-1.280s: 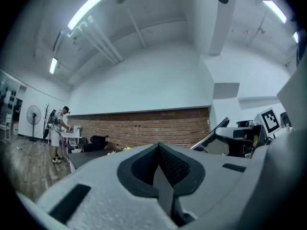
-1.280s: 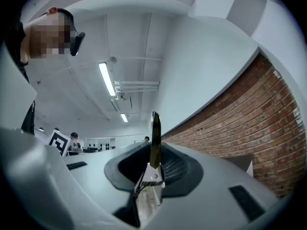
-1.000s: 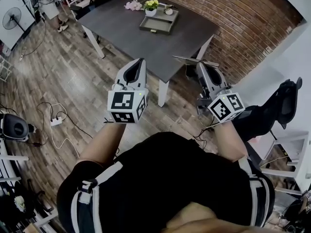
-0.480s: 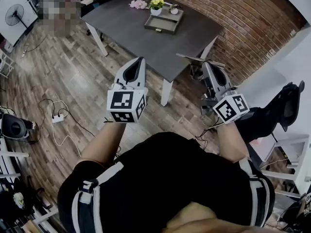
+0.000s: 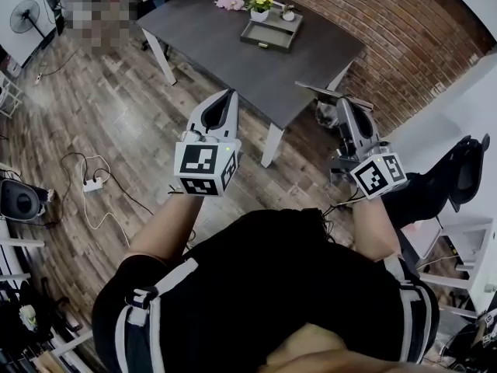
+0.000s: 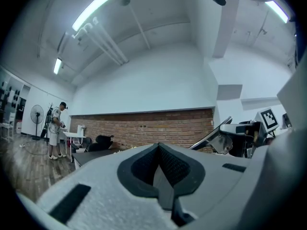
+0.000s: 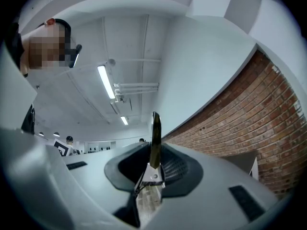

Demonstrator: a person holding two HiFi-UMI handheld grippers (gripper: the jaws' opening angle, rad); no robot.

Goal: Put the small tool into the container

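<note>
My right gripper [image 5: 347, 109] is shut on the small tool [image 5: 332, 94], a thin flat metal blade that sticks out sideways past the jaws. In the right gripper view the small tool [image 7: 154, 140] stands up between the pads of the right gripper [image 7: 153, 159]. Beside it at chest height my left gripper [image 5: 224, 99] is held with its jaws together and nothing in them; the left gripper [image 6: 159, 152] looks the same in its own view. The container, a grey tray [image 5: 269, 36], sits on the far side of the dark table [image 5: 233, 49], well ahead of both grippers.
A potted yellow plant [image 5: 260, 5] and pink flowers [image 5: 230, 1] stand by the tray. A brick wall [image 5: 404, 29] runs along the right. A power strip and cables [image 5: 93, 183] lie on the wood floor. A black chair [image 5: 458, 173] is at the right.
The table and tray have slid slightly right in the head view. The right gripper with the tool has shifted a little right and down. Both grips are unchanged.
</note>
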